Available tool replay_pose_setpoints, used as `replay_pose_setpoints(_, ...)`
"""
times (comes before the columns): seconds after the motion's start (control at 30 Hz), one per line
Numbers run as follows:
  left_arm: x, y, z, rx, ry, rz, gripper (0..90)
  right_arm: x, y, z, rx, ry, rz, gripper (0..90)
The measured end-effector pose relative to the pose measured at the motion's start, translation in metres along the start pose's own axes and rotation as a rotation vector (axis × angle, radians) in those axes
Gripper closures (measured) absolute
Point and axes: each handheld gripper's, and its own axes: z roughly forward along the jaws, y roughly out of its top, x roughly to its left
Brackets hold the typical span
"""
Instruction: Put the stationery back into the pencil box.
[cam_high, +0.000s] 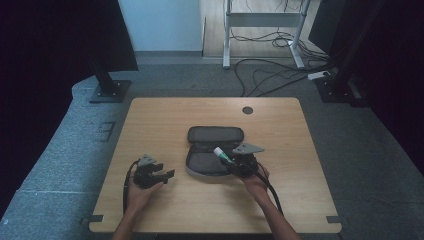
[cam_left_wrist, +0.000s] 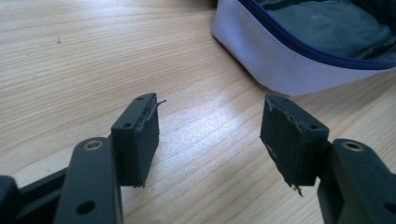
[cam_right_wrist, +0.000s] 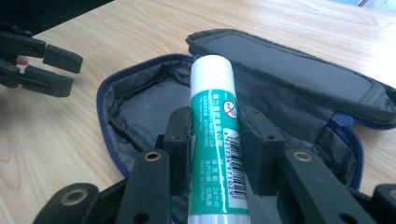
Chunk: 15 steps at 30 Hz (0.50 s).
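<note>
Right tongs grip a glue stick over the unzipped pouch; left tongs gape, seemingly empty.

Left tool jaws spread, right tool jaws clamped, raised

My high view is dim and soft, dark at both sides. Up close, a bright sheen glares off the table; my nearest jaws blur.

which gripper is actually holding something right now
The right gripper, clamped on the green and white glue stick over the open pencil case. The left gripper is open, with bare table between its jaws.
</note>
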Motion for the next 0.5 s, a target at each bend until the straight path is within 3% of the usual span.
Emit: replay_pose_setpoints(0.5, 0.002, -0.001, 0.0, 0.0, 0.001, 0.0, 37.3, -0.008, 0.004, 0.028, 0.054, -0.038, -0.025, 64.7)
